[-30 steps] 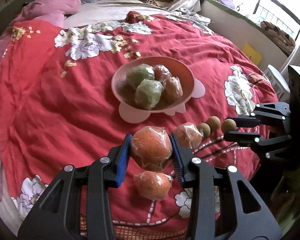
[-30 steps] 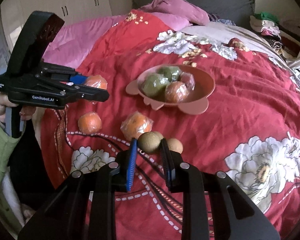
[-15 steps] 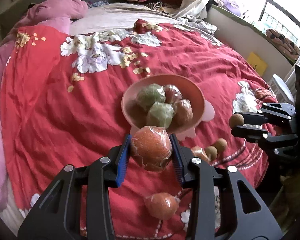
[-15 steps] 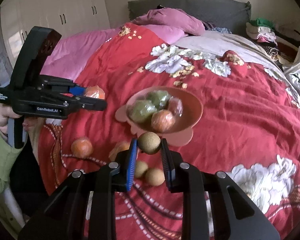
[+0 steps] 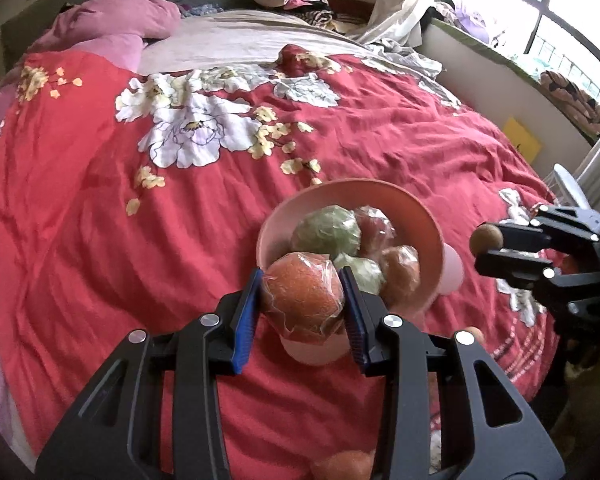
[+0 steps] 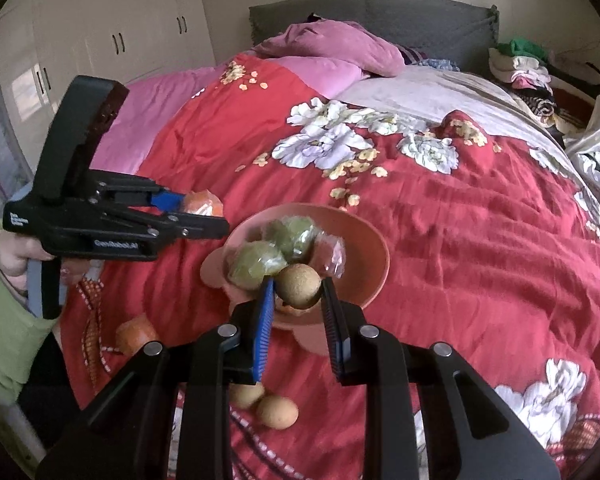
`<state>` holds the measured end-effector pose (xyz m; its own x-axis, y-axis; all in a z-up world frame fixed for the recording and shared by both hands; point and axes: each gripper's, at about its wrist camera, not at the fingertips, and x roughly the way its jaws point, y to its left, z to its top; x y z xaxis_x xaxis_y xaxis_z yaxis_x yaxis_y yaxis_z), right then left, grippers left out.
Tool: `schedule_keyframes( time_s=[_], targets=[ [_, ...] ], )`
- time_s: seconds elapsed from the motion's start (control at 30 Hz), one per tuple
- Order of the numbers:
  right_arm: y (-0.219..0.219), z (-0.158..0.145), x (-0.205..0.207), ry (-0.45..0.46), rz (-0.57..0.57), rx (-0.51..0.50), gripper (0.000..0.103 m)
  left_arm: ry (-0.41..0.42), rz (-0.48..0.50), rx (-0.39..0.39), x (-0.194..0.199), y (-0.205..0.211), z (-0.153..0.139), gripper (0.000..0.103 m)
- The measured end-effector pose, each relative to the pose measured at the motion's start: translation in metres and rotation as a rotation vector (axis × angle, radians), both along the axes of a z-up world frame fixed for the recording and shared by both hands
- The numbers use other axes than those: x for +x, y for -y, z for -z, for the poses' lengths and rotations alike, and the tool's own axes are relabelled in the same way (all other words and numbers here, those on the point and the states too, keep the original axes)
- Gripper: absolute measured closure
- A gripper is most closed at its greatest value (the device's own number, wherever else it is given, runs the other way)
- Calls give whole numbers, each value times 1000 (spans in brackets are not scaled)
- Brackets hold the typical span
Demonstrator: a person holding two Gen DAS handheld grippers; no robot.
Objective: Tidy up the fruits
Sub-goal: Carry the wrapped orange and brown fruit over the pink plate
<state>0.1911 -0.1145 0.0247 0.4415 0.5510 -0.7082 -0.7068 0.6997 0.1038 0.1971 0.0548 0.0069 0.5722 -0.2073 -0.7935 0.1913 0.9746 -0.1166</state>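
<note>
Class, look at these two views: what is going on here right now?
A person is gathering fruit into a pink bowl on a red floral bedspread, using two handheld grippers. The left gripper is shut on a plastic-wrapped orange, near the bowl's rim. The right gripper is shut on a small brown fruit held in front of the bowl. The bowl already holds wrapped green fruits. Two more brown fruits and another orange lie on the bedspread.

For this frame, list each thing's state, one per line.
Left tool: shut on wrapped orange, held near bowl rim.
Right tool: shut on brown fruit, held in front of bowl.
Bowl: upright on bedspread, holding wrapped fruits.
Two brown fruits: loose on bedspread.
Orange: loose on bedspread.
</note>
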Motion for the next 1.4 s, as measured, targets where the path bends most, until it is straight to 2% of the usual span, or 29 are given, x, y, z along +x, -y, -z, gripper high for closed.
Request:
schedule_keyframes(
  time_s=[0.43,0.53,0.93,1.4],
  targets=[
    [-16,8,28,-5,5,-33,80,-2,50,11,21,4,17,73],
    [-21,11,31,-7,-1,-44,80,9,50,33,24,5,17,73],
    [-30,19,51,-22,-16,-65,80,-15,73,-1,30,8,26,73],
    [-35,26,52,-40,-41,-76,80,-29,95,-13,31,17,33,73]
  ],
)
